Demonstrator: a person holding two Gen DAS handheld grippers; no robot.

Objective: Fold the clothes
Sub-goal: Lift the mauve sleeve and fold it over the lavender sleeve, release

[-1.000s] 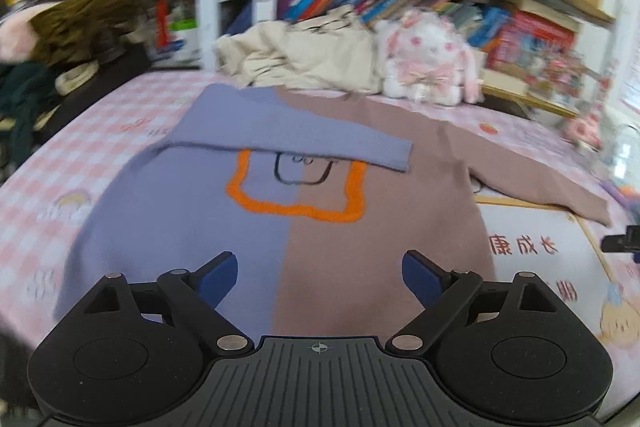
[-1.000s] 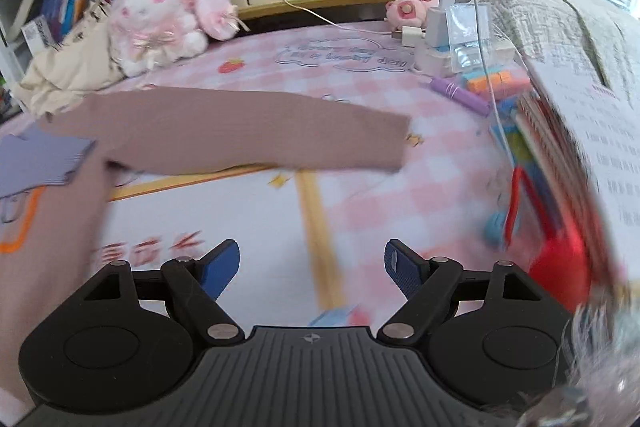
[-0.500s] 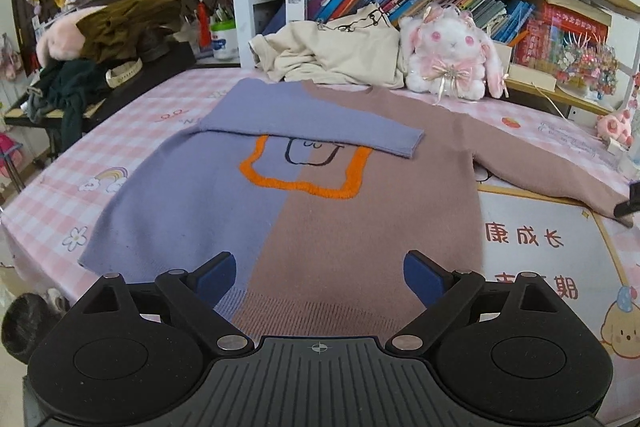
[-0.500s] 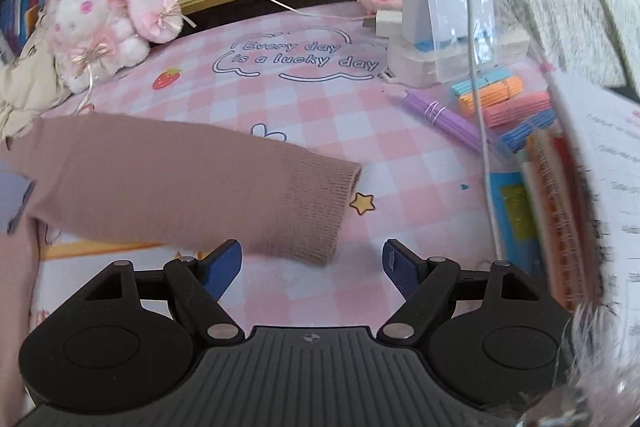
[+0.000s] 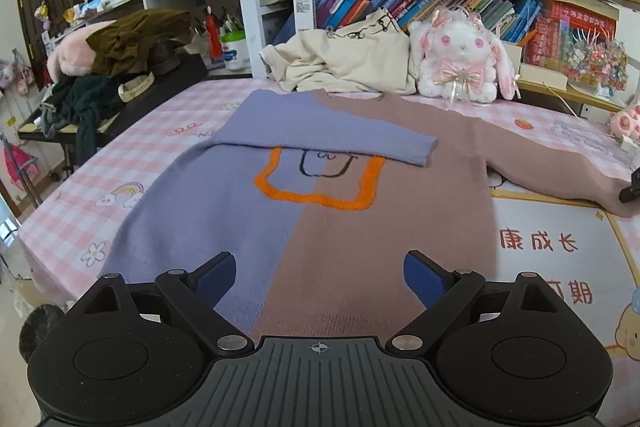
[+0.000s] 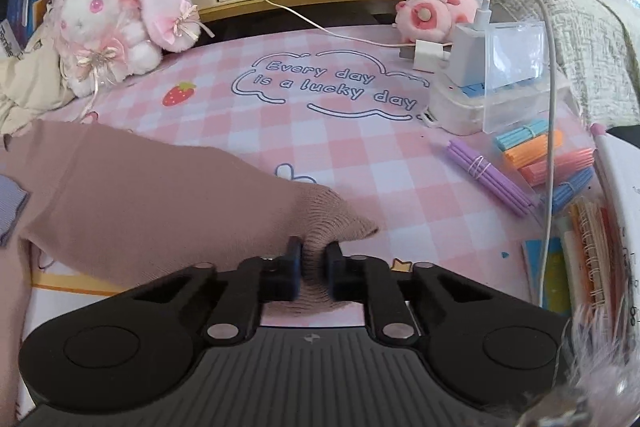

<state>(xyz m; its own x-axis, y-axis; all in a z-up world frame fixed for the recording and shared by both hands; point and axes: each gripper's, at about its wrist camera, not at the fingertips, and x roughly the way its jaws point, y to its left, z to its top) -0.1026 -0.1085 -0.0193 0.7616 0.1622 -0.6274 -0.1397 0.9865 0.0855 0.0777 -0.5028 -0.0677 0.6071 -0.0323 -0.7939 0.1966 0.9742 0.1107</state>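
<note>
A sweater [image 5: 360, 219], half lilac and half dusty pink with an orange outlined square, lies flat on the pink checked table [image 5: 168, 131]. Its lilac sleeve [image 5: 328, 139] is folded across the chest. Its pink sleeve [image 5: 552, 163] stretches out to the right. My left gripper [image 5: 316, 275] hovers open over the sweater's hem, holding nothing. In the right wrist view my right gripper [image 6: 313, 259] is shut on the ribbed cuff [image 6: 336, 219] of the pink sleeve [image 6: 140, 203]. A dark tip of the right gripper [image 5: 630, 187] shows at the far right edge of the left wrist view.
A cream garment [image 5: 348, 67] and a plush rabbit [image 5: 464, 63] sit at the back by the bookshelf. Right of the cuff lie bundles of coloured sticks [image 6: 532, 155], a charger box [image 6: 492, 83] with a white cable [image 6: 552, 107], and notebooks [image 6: 592, 255]. Dark clothes [image 5: 80, 99] pile at left.
My right gripper moved forward onto the pink sleeve's cuff and shut on it. The left gripper pulled back slightly and stayed open.
</note>
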